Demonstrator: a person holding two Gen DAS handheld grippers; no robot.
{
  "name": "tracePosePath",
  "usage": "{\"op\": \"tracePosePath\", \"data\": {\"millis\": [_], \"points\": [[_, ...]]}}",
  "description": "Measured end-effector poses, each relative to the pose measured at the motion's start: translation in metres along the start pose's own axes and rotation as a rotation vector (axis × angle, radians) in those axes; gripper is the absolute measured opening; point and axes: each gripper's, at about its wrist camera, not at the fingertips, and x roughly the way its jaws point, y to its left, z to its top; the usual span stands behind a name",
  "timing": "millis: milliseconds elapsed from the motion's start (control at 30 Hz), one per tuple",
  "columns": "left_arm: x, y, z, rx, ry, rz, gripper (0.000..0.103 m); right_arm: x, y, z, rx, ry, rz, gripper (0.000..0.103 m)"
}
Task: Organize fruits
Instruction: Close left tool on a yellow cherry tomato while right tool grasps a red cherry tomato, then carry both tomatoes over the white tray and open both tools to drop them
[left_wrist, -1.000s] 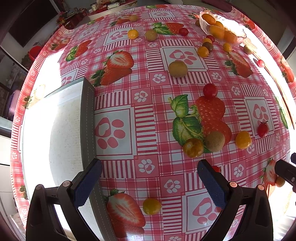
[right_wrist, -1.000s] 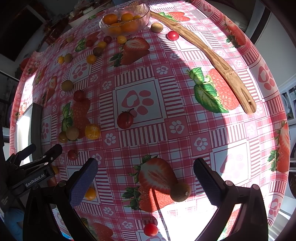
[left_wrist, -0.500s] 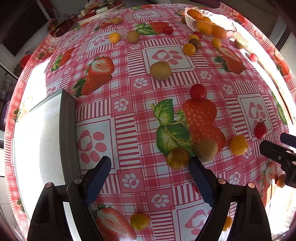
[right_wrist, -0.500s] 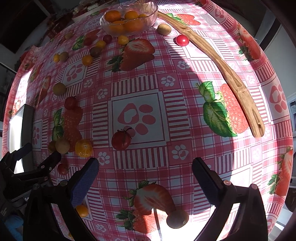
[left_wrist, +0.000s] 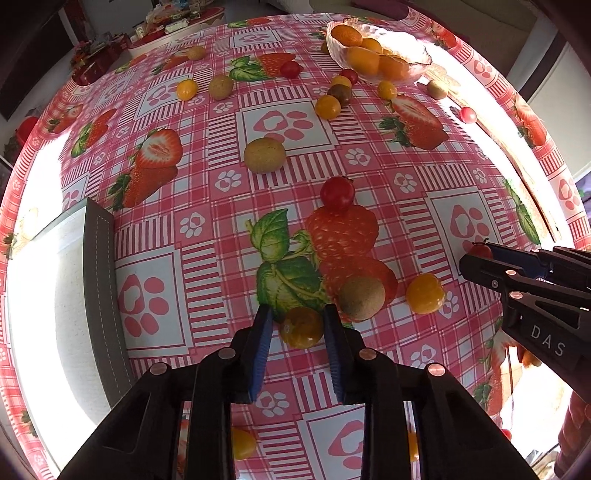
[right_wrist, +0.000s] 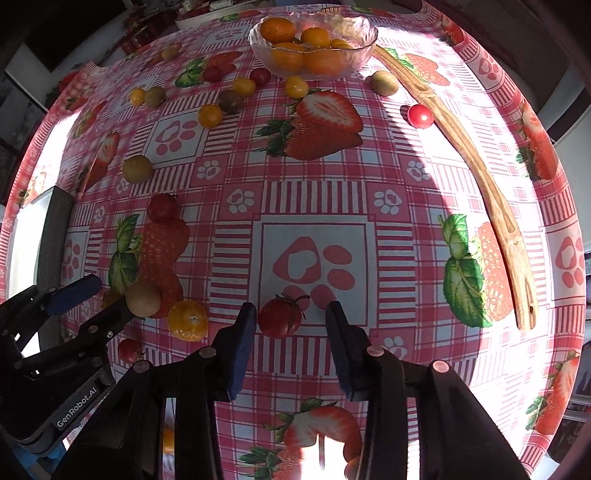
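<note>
Now both claws have just been closing: the left gripper (left_wrist: 298, 318) pinches a yellow tomato (left_wrist: 301, 327), the right gripper (right_wrist: 291, 314) a red tomato (right_wrist: 279, 317) (stem on).

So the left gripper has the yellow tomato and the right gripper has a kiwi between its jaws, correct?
Not quite. The right gripper holds a red tomato, not a kiwi, as the right wrist view shows. The left gripper does have the yellow tomato. Both jaws have just been closing on them.
</note>
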Motion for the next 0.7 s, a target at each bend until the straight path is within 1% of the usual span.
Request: {"op": "tracePosePath", "data": {"millis": [67,167,300,433,533,700], "points": [[-0.001,0.002,-0.001,-0.011,0.002,-0.021,0.024,-0.001,-0.001,-0.001,0.014,-0.003,0.015,0.024],[-0.008,0.009,-0.005,-0.059,-0.003,-0.074,0.024,-0.004,-0.012,-0.004,0.086,-0.007,0.099,0.024],[-0.021,0.018,-0.009,-0.08,-0.013,-0.084,0.024,-0.012,-0.015,-0.008,0.111,-0.015,0.126,0.024],[-0.034,0.027,-0.015,-0.094,-0.027,-0.085,0.024,-0.021,-0.01,-0.011,0.11,-0.014,0.147,0.024],[-0.047,0.038,-0.019,-0.109,-0.039,-0.086,0.024,-0.029,0.002,-0.01,0.098,-0.019,0.162,0.024],[-0.064,0.065,-0.028,-0.141,-0.061,-0.064,0.024,-0.038,0.031,-0.006,0.059,-0.021,0.202,0.024]]}}
